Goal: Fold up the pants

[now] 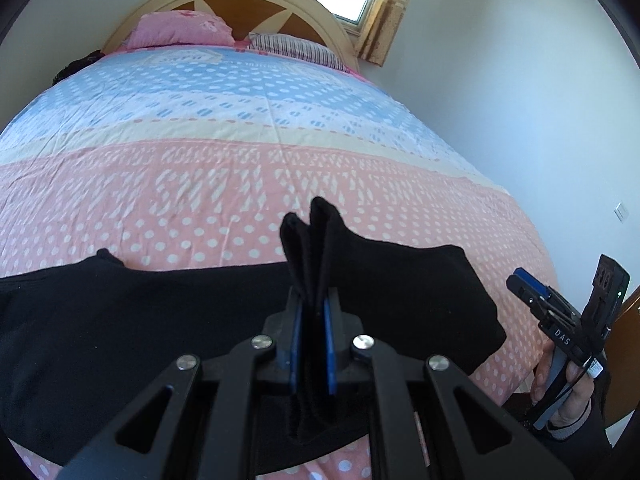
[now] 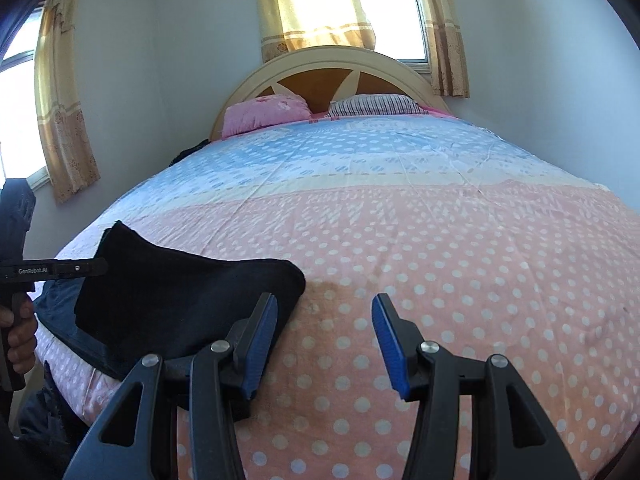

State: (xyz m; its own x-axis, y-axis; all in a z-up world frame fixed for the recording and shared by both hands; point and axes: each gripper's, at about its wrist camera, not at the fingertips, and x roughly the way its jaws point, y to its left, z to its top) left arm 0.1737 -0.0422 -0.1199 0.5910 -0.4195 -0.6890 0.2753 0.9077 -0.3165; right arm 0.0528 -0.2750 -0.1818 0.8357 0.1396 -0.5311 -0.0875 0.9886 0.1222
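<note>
The black pants (image 1: 120,340) are lying along the near edge of the bed (image 1: 240,184), their long axis running side to side across its foot. The left claw (image 1: 312,300) is pinching a bunched fold of that cloth between its blue pads, the pinched end sticking up past the tips. The right claw (image 2: 324,344) is hanging with its jaws spread wide and nothing between them, over bare dotted sheet; the pants' free end (image 2: 192,296) is lying just to its left, touching or passing under its left finger. So the right side looks nearer that loose end. Two pillows (image 2: 320,112) are sitting well apart at the headboard (image 2: 320,64); nothing is standing in the way.
</note>
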